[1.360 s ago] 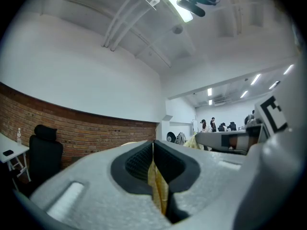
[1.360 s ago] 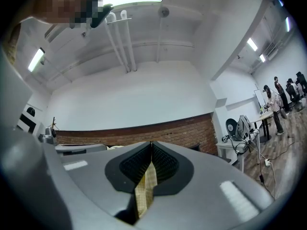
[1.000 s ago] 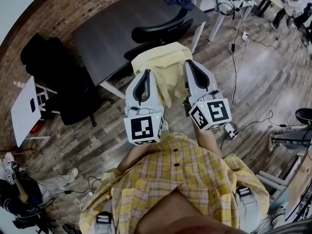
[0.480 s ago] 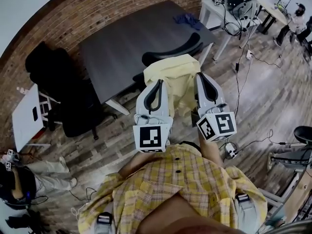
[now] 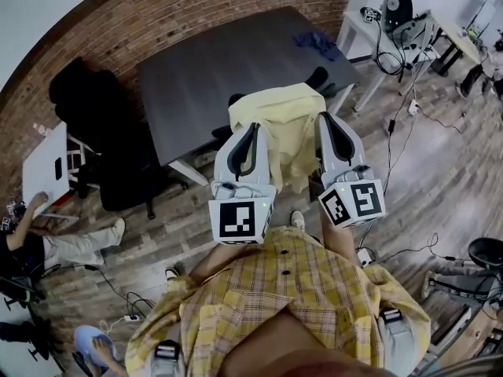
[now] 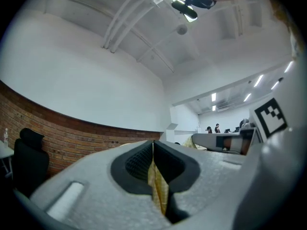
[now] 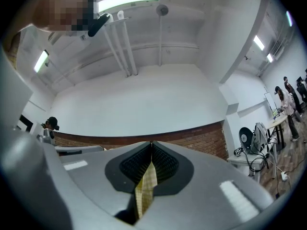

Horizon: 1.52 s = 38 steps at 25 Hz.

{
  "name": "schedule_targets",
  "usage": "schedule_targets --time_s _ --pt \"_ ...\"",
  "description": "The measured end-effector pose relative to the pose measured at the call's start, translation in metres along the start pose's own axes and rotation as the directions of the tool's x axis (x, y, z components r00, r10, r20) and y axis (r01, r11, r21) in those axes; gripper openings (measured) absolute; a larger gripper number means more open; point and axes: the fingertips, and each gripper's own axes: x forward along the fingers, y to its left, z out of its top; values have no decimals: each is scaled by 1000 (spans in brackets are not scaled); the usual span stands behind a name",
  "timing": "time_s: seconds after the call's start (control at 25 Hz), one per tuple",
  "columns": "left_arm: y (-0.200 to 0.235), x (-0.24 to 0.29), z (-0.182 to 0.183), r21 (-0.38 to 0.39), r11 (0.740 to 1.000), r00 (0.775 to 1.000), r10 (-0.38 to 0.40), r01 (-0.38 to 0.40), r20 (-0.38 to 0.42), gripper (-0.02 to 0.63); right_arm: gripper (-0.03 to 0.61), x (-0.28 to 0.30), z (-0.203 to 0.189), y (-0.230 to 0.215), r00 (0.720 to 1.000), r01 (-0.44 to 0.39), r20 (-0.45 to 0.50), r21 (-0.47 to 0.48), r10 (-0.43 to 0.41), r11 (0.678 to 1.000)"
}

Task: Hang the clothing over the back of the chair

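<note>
—Between our two grippers hangs the yellow garment point(image 5: 279, 128), spread out in front of the near edge of the dark table point(image 5: 220, 61). How do we hold it?

—Our left gripper point(image 5: 253, 129) has its jaws pressed together on a fold of the cloth, and a strip of yellow runs down the seam between the pads. Our right gripper point(image 5: 325, 121) is closed the same way on a checked yellow fold. We grip the garment's left and right sides, and its top edge rises above both grippers.

—And the chair point(image 5: 317, 78)?

—It stands at the table's near edge, toward the near right corner. The garment covers most of it, so we see only black bits of its back past the cloth's left and right edges. We cannot tell whether the cloth touches the back.

—What room do we have at the sides?

—To our right the wooden floor point(image 5: 416, 179) lies open, apart from cables point(image 5: 389, 151) trailing toward a white desk point(image 5: 369, 42) beyond the table's right edge. To our left it is tighter: a second black chair point(image 5: 102, 140) sits by the table's left edge, with a white side table point(image 5: 47, 171) just beyond it and a person point(image 5: 55, 246) sitting on the floor nearby.

—Anything on the table itself?

—Only a blue cloth point(image 5: 316, 42) near its far right corner, well apart from the garment.
</note>
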Motion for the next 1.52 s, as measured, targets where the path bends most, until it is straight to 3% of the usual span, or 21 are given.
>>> schedule_targets --time_s 0.28,0.64,1.04,1.52 --pt "-12 35 17 30 994 995 100 -101 23 9 12 22 25 -39 995 -94 33 26 94 995" --pt "-13 63 24 72 979 981 188 -191 41 10 12 50 36 -59 982 -183 60 26 181 983" --pt "2 94 42 130 954 962 260 -270 88 11 12 90 55 -78 966 -240 99 -4 239 971" --pt "29 135 59 158 935 947 304 -318 108 11 12 141 72 -91 956 -253 137 -50 258 966"
